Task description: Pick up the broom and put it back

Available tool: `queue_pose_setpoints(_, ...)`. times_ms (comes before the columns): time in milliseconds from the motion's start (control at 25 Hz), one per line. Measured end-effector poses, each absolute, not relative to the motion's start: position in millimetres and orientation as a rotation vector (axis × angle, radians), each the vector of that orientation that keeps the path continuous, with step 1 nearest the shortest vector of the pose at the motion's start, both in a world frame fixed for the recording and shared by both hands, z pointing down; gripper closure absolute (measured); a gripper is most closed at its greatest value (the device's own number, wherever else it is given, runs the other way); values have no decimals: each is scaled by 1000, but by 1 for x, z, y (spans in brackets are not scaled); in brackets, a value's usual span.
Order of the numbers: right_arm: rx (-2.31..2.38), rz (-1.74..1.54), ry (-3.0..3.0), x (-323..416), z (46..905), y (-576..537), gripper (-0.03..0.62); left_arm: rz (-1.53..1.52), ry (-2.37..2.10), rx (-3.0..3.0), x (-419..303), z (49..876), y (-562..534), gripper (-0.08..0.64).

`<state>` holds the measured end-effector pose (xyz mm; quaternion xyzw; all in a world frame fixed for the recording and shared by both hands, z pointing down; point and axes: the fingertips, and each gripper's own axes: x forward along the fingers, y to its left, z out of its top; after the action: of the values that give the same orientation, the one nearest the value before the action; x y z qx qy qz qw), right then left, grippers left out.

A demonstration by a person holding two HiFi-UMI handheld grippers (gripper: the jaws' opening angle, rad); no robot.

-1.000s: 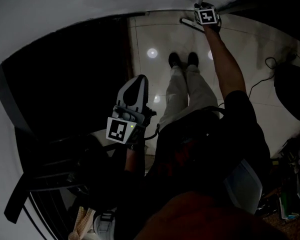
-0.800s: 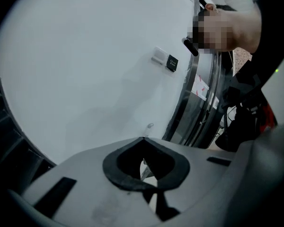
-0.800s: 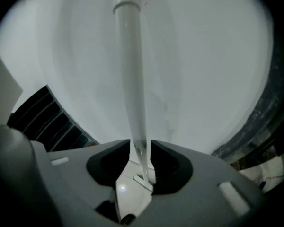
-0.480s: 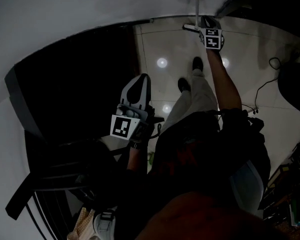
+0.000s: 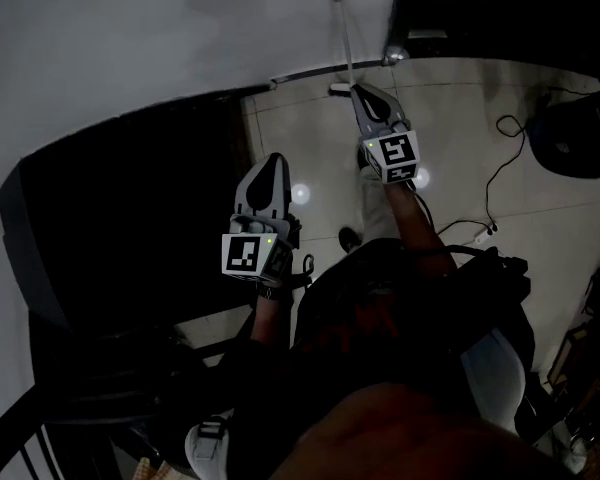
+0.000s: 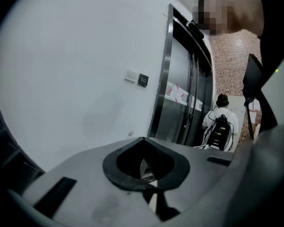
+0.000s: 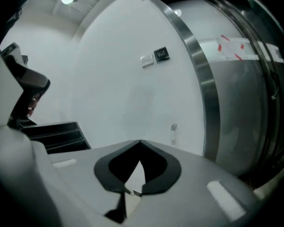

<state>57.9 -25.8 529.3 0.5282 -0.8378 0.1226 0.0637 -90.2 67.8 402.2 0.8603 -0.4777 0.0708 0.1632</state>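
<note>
The broom (image 5: 343,38) stands against the wall (image 5: 130,28). In the head view, the right gripper (image 5: 360,95) lies just below the broom, the left gripper (image 5: 272,160) lower left of it, 1 cable (image 5: 492,178) well right.

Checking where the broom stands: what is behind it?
The white wall stands behind the broom, with a dark doorway to its right. Its foot on the tiled floor is partly covered by the shut right gripper's tip.

white wall (image 5: 130,48), tiled floor (image 5: 460,138), steel door frame (image 7: 201,86)
</note>
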Motion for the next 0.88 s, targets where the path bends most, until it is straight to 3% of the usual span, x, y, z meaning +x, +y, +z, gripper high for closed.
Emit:
queue_pose_setpoints(360,1709,159,-2596,25,380,184,592,105,-1459,2587,-131,325,221,555)
queue_pose_setpoints(880,1550,163,-2704,21,315,272,592,81,-1462,2610,-118,288,287,555)
